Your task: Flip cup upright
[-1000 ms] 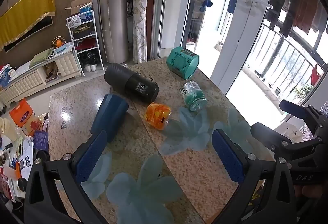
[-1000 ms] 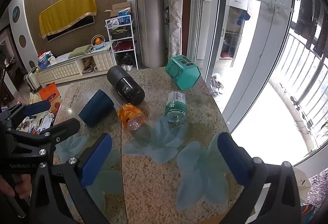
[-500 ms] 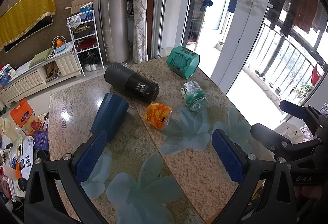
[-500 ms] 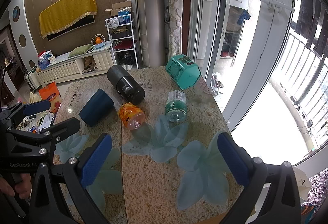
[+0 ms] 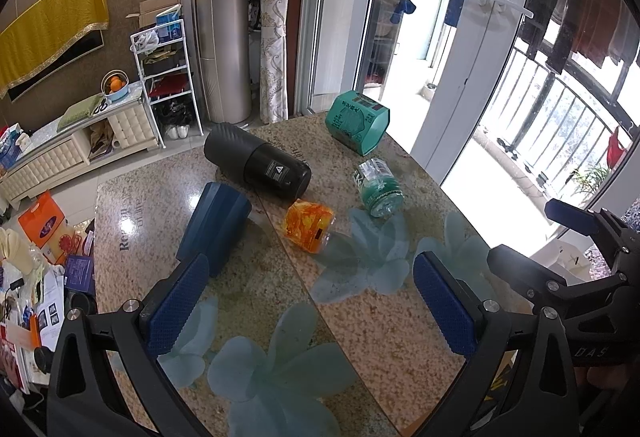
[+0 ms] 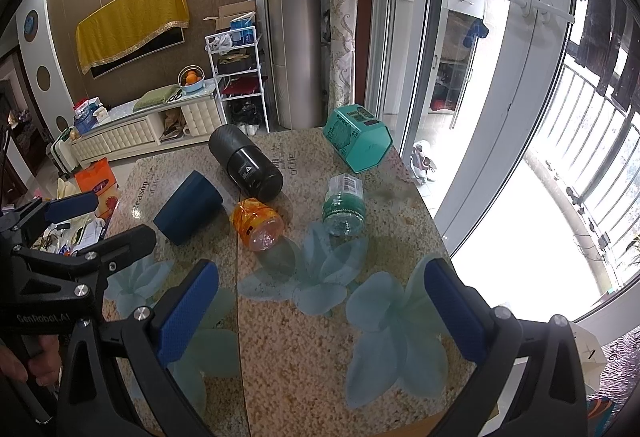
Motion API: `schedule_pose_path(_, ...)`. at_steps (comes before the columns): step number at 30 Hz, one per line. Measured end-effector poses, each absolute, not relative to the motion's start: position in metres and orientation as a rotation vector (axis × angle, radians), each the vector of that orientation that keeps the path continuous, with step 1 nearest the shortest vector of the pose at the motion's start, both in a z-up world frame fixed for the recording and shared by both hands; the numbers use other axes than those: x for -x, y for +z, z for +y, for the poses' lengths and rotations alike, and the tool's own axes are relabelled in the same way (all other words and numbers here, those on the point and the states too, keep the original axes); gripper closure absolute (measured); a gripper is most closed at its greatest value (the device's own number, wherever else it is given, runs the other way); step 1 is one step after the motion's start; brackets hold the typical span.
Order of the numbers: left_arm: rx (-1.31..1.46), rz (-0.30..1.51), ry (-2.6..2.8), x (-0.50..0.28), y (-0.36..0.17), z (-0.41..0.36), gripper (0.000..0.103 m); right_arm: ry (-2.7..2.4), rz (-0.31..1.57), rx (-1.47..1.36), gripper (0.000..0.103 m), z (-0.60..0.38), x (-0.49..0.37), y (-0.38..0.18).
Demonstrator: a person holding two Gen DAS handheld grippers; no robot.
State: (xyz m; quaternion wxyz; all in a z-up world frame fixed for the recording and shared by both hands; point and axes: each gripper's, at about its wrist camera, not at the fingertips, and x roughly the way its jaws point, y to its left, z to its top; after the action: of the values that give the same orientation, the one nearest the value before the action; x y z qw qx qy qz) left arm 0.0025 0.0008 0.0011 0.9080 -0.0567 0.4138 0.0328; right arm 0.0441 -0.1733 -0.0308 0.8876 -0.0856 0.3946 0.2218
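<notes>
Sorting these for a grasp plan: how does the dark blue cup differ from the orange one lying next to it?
The dark blue cup is opaque with ridged sides; the orange cup is see-through with a printed wrap. The blue one looks larger and lies nearer the left gripper; the orange one lies nearer the table centre. Both lie on their sides, untouched, and both grippers, including the right gripper, are open.

We see a speckled tan table (image 6: 304, 357) printed with pale teal flowers, a navy cup (image 6: 188, 208), a black cylinder (image 6: 246, 167), an orange jar (image 6: 258, 223), and a teal box (image 6: 357, 144).
</notes>
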Motion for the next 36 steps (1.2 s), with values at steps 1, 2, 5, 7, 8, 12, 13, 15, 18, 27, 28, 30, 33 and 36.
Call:
schedule_pose_path(1,0.118,0.854,0.067,-0.002,0.001,0.001,0.0,0.461,0.82,0.178,0.0,-0.174,-0.044,-0.031)
schedule_pose_path(2,0.119,0.854,0.067,-0.002,0.001,0.001,0.0,0.461,0.82,0.178,0.0,-0.173,-0.045,-0.03)
schedule_pose_path(5,0.119,0.852,0.066,-0.002,0.001,0.001,0.0,0.46,0.821,0.179,0.0,-0.172,-0.044,-0.032)
schedule_pose_path(7,0.122,0.851,0.064,-0.002,0.001,0.001,0.0,0.458,0.819,0.181,0.0,-0.171,-0.043,-0.032)
schedule_pose_path(8,0.123,0.851,0.062,-0.003,0.001,0.001,0.0,0.458,0.819,0.182,0.0,-0.171,-0.043,-0.033)
schedule_pose_path(12,0.123,0.852,0.064,-0.002,0.002,0.003,0.0,0.458,0.829,0.182,0.0,-0.176,-0.047,-0.033)
schedule_pose_path(13,0.125,0.853,0.064,-0.002,0.001,0.003,0.0,0.458,0.832,0.184,0.0,-0.176,-0.048,-0.034)
schedule_pose_path(15,0.134,0.86,0.064,-0.005,-0.003,0.002,0.0,0.46,0.839,0.189,0.0,-0.176,-0.051,-0.034)
schedule_pose_path(18,0.142,0.866,0.066,-0.009,-0.005,0.002,0.0,0.461,0.85,0.197,0.0,-0.175,-0.055,-0.033)
schedule_pose_path(27,0.168,0.889,0.066,-0.021,-0.013,-0.003,0.0,0.483,0.889,0.197,0.0,-0.177,-0.072,-0.036)
schedule_pose_path(28,0.173,0.891,0.064,-0.022,-0.015,-0.003,0.0,0.478,0.892,0.198,0.0,-0.177,-0.075,-0.036)
schedule_pose_path(30,0.183,0.896,0.06,-0.024,-0.017,-0.004,0.0,0.486,0.908,0.189,0.0,-0.177,-0.082,-0.036)
schedule_pose_path(33,0.196,0.902,0.061,-0.028,-0.02,-0.005,0.0,0.509,0.939,0.18,0.0,-0.176,-0.094,-0.038)
schedule_pose_path(36,0.211,0.916,0.076,-0.032,-0.026,-0.004,0.0,0.521,0.951,0.199,0.0,-0.171,-0.102,-0.04)
